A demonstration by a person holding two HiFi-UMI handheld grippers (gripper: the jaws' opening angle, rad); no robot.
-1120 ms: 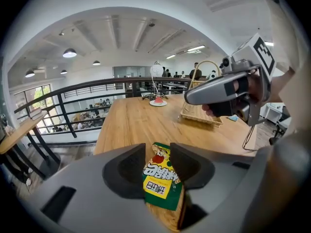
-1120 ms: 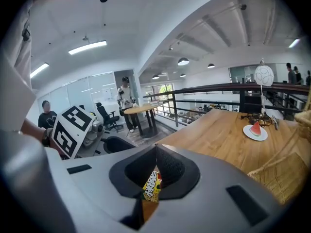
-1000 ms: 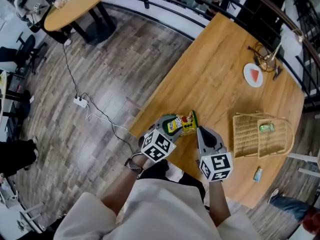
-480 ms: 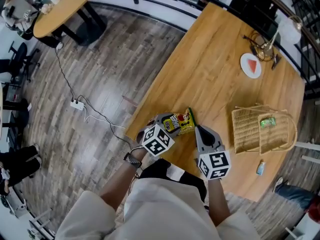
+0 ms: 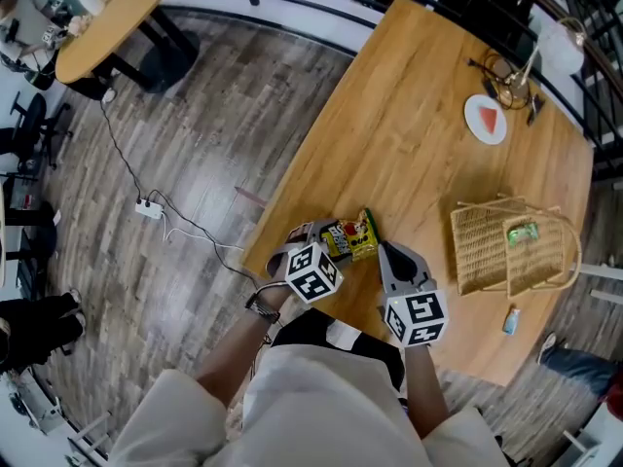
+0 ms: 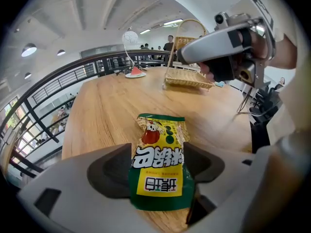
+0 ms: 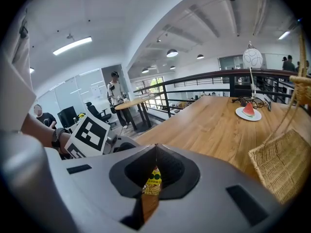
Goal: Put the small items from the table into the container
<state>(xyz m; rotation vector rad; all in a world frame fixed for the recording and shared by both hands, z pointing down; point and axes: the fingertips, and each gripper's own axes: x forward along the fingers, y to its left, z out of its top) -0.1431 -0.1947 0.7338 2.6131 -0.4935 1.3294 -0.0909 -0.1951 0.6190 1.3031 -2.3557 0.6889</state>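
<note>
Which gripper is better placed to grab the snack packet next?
Left. The left gripper has its fingers opening with the snack packet between them; the right gripper is shut, empty, beside it.

Room btw pack and basket
Bare table (image 5: 409, 154) wood lies open from the snack pack (image 5: 350, 239) at the near-left corner across to the tall-handled basket (image 5: 482, 251) at right. One obstacle on that line: R gripper (image 5: 384, 251), jaws together, just beside the pack. Small tube (image 5: 511, 320) near the edge by the basket. Plate (image 5: 486, 120) and lamp (image 5: 557, 43) at far end, well apart.
</note>
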